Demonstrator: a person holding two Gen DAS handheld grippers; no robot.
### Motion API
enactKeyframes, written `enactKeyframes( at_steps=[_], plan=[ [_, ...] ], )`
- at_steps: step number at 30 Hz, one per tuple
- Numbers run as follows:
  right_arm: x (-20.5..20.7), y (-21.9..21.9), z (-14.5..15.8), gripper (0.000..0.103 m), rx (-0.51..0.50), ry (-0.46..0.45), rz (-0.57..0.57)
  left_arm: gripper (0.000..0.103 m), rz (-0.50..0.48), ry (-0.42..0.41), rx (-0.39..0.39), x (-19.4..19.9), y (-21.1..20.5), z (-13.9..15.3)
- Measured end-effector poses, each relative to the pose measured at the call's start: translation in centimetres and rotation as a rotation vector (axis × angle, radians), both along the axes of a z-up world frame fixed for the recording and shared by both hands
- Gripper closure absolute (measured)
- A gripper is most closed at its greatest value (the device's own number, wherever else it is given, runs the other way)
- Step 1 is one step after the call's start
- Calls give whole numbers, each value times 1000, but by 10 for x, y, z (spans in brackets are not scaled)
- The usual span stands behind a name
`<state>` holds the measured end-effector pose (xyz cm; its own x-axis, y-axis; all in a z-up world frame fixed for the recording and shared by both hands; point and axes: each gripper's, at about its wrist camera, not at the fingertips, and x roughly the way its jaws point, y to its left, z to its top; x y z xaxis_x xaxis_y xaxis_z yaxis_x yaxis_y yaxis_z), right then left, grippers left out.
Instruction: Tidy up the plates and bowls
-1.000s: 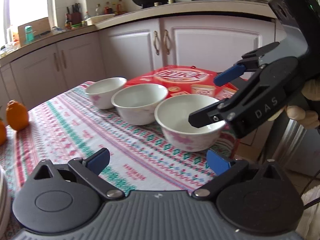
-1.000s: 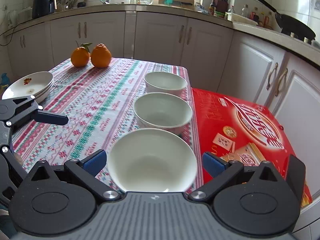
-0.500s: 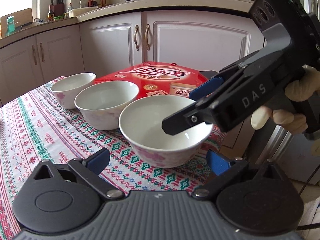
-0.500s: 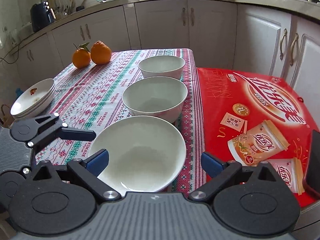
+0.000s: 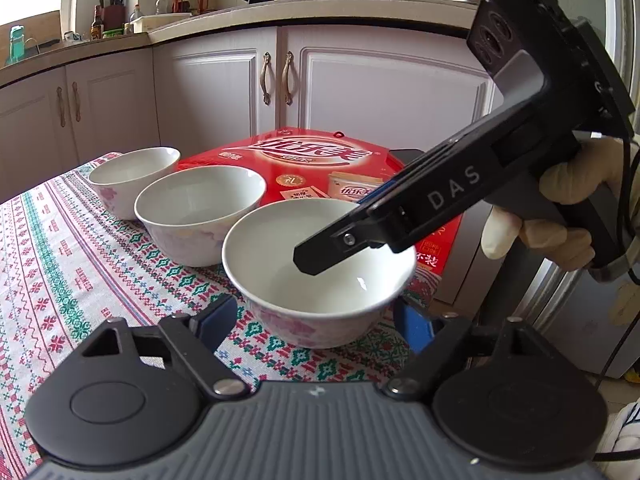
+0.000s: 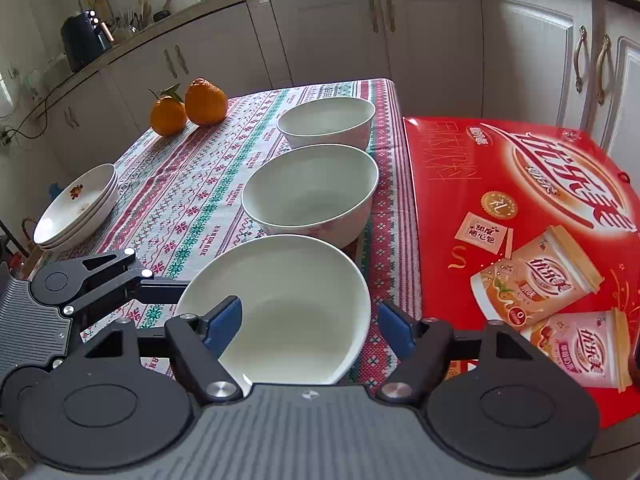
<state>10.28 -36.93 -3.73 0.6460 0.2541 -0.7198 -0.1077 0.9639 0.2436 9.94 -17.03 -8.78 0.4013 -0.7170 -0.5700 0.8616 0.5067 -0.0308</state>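
Observation:
Three white bowls stand in a row on the patterned tablecloth: a near bowl (image 5: pixel 320 276) (image 6: pixel 288 308), a middle bowl (image 5: pixel 200 212) (image 6: pixel 312 196) and a far bowl (image 5: pixel 132 178) (image 6: pixel 326 120). My left gripper (image 5: pixel 316 320) is open, its fingers on either side of the near bowl's base. My right gripper (image 6: pixel 310 322) is open over the near bowl, one finger above the bowl's inside and the other outside its rim by the red box. The right gripper also shows in the left wrist view (image 5: pixel 400 216). A stack of plates (image 6: pixel 76 208) sits at the table's left edge.
A large red box (image 6: pixel 520 216) lies beside the bowls on the right. Two oranges (image 6: pixel 188 106) sit at the far end of the table. White kitchen cabinets (image 5: pixel 360 88) stand behind the table. The table edge is close under the near bowl.
Both grippers have moved in on the near bowl. The left gripper now straddles its base, and the right gripper has lowered over its rim.

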Motion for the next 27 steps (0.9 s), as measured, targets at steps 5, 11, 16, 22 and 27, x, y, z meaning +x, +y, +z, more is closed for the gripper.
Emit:
enactKeyframes(
  at_steps=[5, 11, 16, 22, 27],
  plan=[
    [0, -1, -1, 29, 24, 4, 4, 21, -7, -5, 0, 0, -2, 1],
    [0, 3, 2, 30, 22, 3, 5, 21, -7, 1, 4, 1, -2, 2],
    [-1, 9, 9, 29, 17, -1, 16, 21, -2, 16, 7, 1, 3, 5],
    [3, 27, 17, 29, 26, -15, 65, 21, 27, 14, 17, 1, 22, 16],
    [12, 50, 21, 29, 30, -24, 126, 21, 74, 6, 32, 1, 44, 22]
  ],
)
